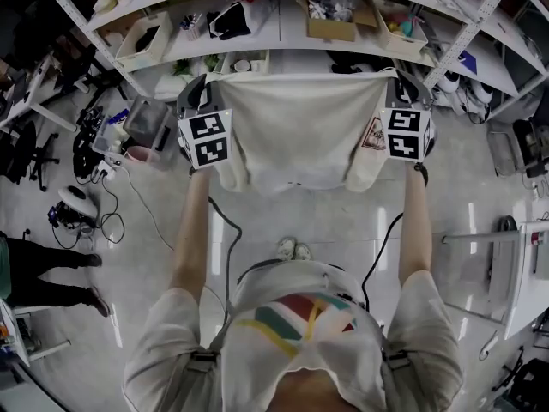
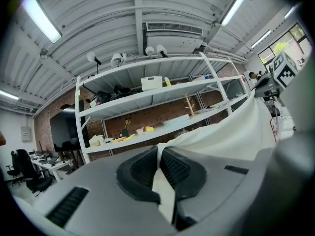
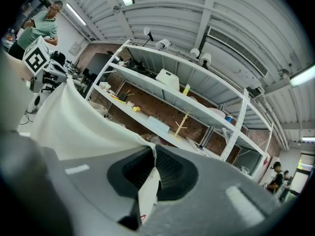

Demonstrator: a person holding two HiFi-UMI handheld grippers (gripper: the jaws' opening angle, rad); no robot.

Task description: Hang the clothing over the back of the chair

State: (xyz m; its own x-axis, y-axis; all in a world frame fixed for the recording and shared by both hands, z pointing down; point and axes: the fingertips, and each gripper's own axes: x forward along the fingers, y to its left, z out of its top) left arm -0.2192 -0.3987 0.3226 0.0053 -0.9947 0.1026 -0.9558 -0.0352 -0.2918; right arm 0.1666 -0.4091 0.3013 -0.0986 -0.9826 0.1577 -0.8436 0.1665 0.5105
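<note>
- Patterned shirt (image 1: 300, 333) of the person fills the bottom centre of the head view, nearest the camera. Two bare forearms (image 1: 193, 230) reach straight up the frame from it.
- At the ends of the forearms, the left gripper (image 1: 200, 93) and right gripper (image 1: 403, 88) sit well apart at upper centre. Each is clamped on a top corner of a cream garment (image 1: 300, 127). This grip pulls the top edge taut so the cloth hangs flat between them, probably so it can be draped evenly.
- Behind the garment stands a white shelving unit (image 1: 283, 24). The person's shoes (image 1: 293, 249) show below the hem. No chair back shows beneath the cloth.
- Left gripper view: dark ribbed pads (image 2: 174, 169) at lower centre are closed tight on a fold of the garment. The cloth stretches right toward the right gripper's marker cube (image 2: 285, 68). A black office chair (image 2: 24, 168) stands at far lower left.
- Right gripper view: the jaws at lower centre are likewise pinched together on a fold. The cloth runs to the upper left, toward the left gripper's marker cube (image 3: 37, 58).
- Judgement: the garment is held up and spread, not yet hung.
</note>
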